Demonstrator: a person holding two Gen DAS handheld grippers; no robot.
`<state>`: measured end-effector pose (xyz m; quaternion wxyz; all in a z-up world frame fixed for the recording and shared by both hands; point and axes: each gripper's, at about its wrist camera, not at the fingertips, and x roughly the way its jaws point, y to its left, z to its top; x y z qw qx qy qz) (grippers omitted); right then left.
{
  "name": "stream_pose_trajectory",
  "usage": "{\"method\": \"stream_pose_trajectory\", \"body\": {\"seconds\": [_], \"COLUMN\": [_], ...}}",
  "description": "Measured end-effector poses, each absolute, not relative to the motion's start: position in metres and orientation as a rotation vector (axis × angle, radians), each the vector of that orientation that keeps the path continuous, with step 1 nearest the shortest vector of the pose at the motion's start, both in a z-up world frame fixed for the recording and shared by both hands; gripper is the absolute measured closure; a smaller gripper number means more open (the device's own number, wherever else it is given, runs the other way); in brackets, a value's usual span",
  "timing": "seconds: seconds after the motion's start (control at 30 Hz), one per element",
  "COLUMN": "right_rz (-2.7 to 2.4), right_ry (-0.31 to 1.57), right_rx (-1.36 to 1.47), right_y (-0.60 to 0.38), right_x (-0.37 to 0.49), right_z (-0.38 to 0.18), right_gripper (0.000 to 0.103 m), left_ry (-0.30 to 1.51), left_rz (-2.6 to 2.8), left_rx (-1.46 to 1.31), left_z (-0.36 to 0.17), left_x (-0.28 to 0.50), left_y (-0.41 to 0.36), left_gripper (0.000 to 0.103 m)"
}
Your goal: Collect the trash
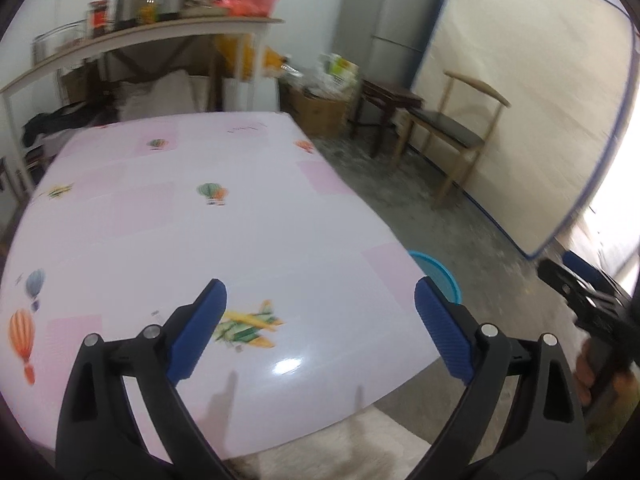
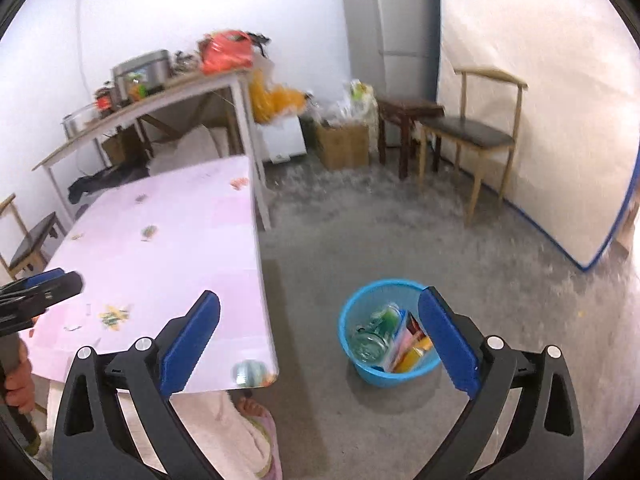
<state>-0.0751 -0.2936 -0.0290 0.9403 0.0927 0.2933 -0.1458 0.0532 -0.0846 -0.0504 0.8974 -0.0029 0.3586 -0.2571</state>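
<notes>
My left gripper [image 1: 320, 292] hangs open over the near edge of the table [image 1: 240, 240], which wears a pink cloth printed with balloons and planes; nothing lies between its blue pads. On the floor right of the table stands a blue basket [image 2: 376, 376], its rim also peeking out past the table edge [image 1: 440, 270]. Inside it lie a clear bottle [image 2: 370, 340] and coloured packets [image 2: 412, 344]. Above the floor my right gripper [image 2: 320, 296] is open and holds nothing, with the basket just behind its right finger. Each gripper shows at the edge of the other's view.
Behind the table a side table [image 2: 160, 104] carries a cooker, jars and a red bag. A cardboard box [image 2: 344, 144], a dark stool [image 2: 404, 108], a wooden chair [image 2: 472, 136] and a fridge [image 2: 392, 20] line the far wall. A bare foot [image 2: 250, 406] rests under the table corner.
</notes>
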Motion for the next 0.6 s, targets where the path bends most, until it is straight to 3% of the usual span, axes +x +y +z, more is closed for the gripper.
{"method": "stream_pose_trajectory", "body": {"seconds": [0.6], "right_rz": [-0.307], "right_ry": [0.566], "right_rx": [0.027], "right_y": [-0.207], "right_x": [-0.085], "right_z": [-0.026], "right_gripper": [0.006], "left_ry": [0.671], "left_rz": [-0.219], "left_rx": [0.067], "left_z": [-0.043], "left_x": [0.011], "left_y": [-0.059], "left_gripper": [0.009]}}
